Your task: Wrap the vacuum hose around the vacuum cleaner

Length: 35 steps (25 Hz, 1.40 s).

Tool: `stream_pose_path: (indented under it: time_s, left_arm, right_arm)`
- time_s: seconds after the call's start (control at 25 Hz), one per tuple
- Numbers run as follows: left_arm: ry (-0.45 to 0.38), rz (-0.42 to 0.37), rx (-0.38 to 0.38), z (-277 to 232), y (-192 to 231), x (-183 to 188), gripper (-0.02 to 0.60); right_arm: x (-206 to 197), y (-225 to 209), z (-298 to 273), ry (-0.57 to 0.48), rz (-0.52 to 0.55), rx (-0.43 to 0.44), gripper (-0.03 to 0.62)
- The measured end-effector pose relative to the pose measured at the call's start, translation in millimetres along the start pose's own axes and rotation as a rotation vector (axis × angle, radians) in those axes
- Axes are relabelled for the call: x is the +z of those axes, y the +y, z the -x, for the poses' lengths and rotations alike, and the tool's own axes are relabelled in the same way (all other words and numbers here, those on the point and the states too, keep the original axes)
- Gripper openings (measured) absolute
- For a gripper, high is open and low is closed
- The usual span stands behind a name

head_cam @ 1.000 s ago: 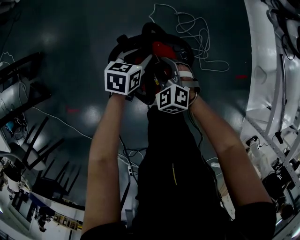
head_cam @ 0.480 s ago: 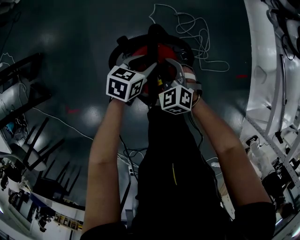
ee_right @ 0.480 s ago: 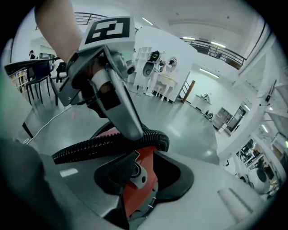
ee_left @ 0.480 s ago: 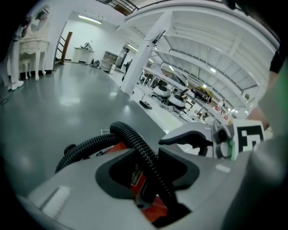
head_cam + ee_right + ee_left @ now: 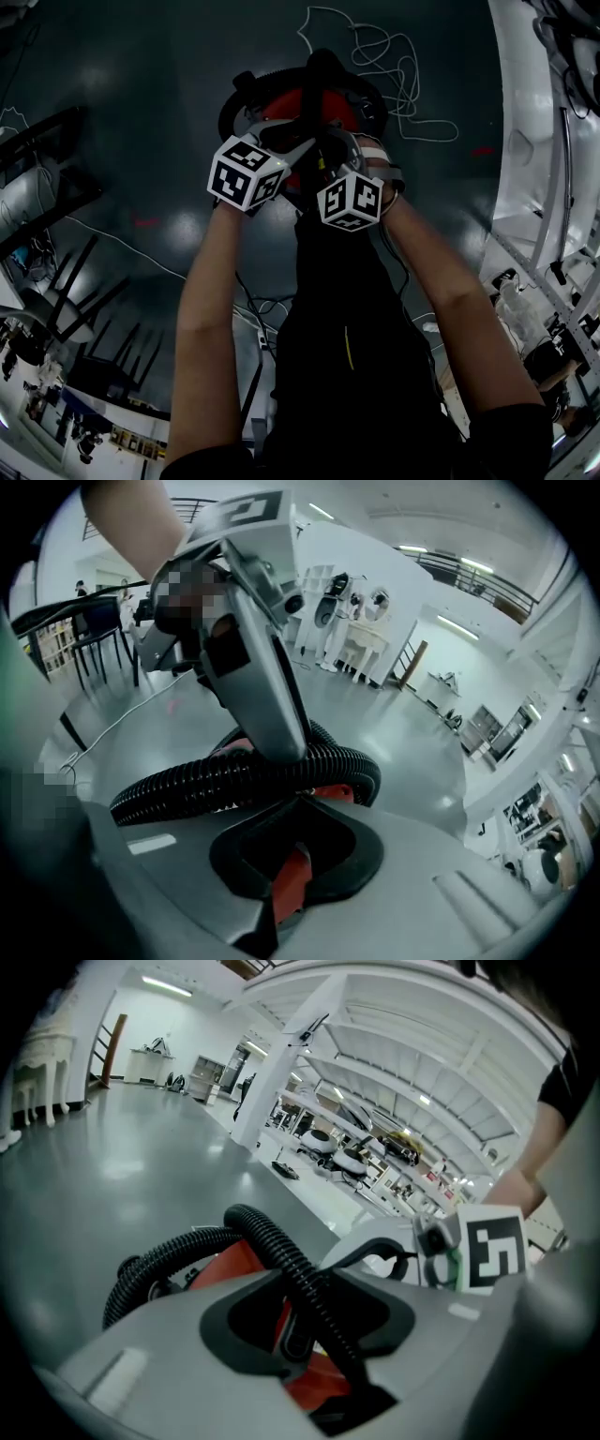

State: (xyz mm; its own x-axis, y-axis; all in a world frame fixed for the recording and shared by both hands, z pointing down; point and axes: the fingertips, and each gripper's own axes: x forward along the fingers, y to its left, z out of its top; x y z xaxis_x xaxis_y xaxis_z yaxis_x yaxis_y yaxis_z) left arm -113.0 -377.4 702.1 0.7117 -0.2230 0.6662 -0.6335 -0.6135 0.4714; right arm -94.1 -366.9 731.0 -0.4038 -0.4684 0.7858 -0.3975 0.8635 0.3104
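Item: vacuum hose [image 5: 251, 1225], black and ribbed. In my left gripper view it runs straight through the left gripper [image 5: 315, 1283], whose jaws stand part-way closed and pinch it near the tips. From the pinch its long axis leads away from me and up to the left. It then arches over and curves down round the left side of the vacuum cleaner [image 5: 228, 1262], red-bodied, directly beyond the jaws.

Item: right gripper [image 5: 300, 805]. Its jaws have just closed and are pressed together with nothing between them; only the cleaner's red shows through the gap in the pads. The hose lies just beyond its tips, apart from them and crosswise. Its long axis runs left to right in this view and doubles back in a tight bend at the right end. A finger [image 5: 267, 700] of the left gripper comes down onto that run from above.

Item: head view. I see both grippers close together over the cleaner's near edge. The cleaner stands on dark floor [image 5: 131, 103]. One run of hose points straight away from me across the red top, and another curves round the body's rim. A loose white cable [image 5: 394, 56] lies beyond.
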Motion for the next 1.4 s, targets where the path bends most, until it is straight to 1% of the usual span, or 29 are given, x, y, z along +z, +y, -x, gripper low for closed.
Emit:
stream_pose_path:
  time_s: [0.16,0.24,0.36,0.48,0.56,0.64,0.68,0.76,0.8,0.92,1.16,1.32,1.4]
  left_arm:
    - [-0.008,0.01,0.0,15.7,3.0,-13.7,0.158]
    - [-0.012,0.026,0.008,26.5,7.5,-22.5,0.155]
    - [-0.005,0.052,0.029,41.0,16.7,-37.2,0.143]
    - [0.017,0.045,0.053,46.8,22.1,-51.4,0.137]
    - [0.014,0.044,0.062,47.5,23.7,-54.9,0.137]
    - [0.01,0.041,0.072,48.6,26.3,-56.5,0.138]
    - [0.006,0.043,0.079,49.0,27.8,-57.0,0.138]
    - [-0.004,0.055,0.091,48.8,29.2,-56.7,0.148]
    - [-0.006,0.056,0.095,48.2,29.1,-56.0,0.157]
    - [-0.006,0.043,0.107,47.3,27.7,-53.9,0.156]
    - [-0.058,-0.04,0.172,49.5,18.8,-52.5,0.138]
    - [-0.083,-0.015,0.209,51.0,18.0,-53.9,0.13]
    - [-0.09,-0.018,0.225,52.2,17.5,-54.3,0.126]
  right_arm:
    - [14.5,20.0,1.1,-0.022,0.103,0.042,-0.002]
    - [24.7,31.1,0.3,-0.03,0.138,0.058,-0.002]
    - [38.6,48.6,-3.7,-0.027,0.148,0.091,0.005]
    - [44.6,61.7,-9.0,-0.005,0.171,0.104,0.001]
    - [45.5,64.4,-10.5,0.015,0.177,0.099,-0.005]
    - [47.4,66.3,-12.7,0.036,0.176,0.111,-0.006]
    - [48.1,66.7,-13.8,0.041,0.164,0.125,-0.006]
    - [47.7,65.6,-13.5,0.036,0.1,0.162,-0.005]
    - [47.1,64.3,-12.2,0.033,0.062,0.176,0.005]
    - [47.1,62.0,-8.2,0.028,-0.023,0.2,0.026]
    - [44.1,60.2,-3.0,0.05,-0.112,0.204,0.029]
    - [36.5,59.8,-0.3,0.069,-0.172,0.201,0.029]
    - [33.0,59.5,1.2,0.076,-0.199,0.197,0.028]
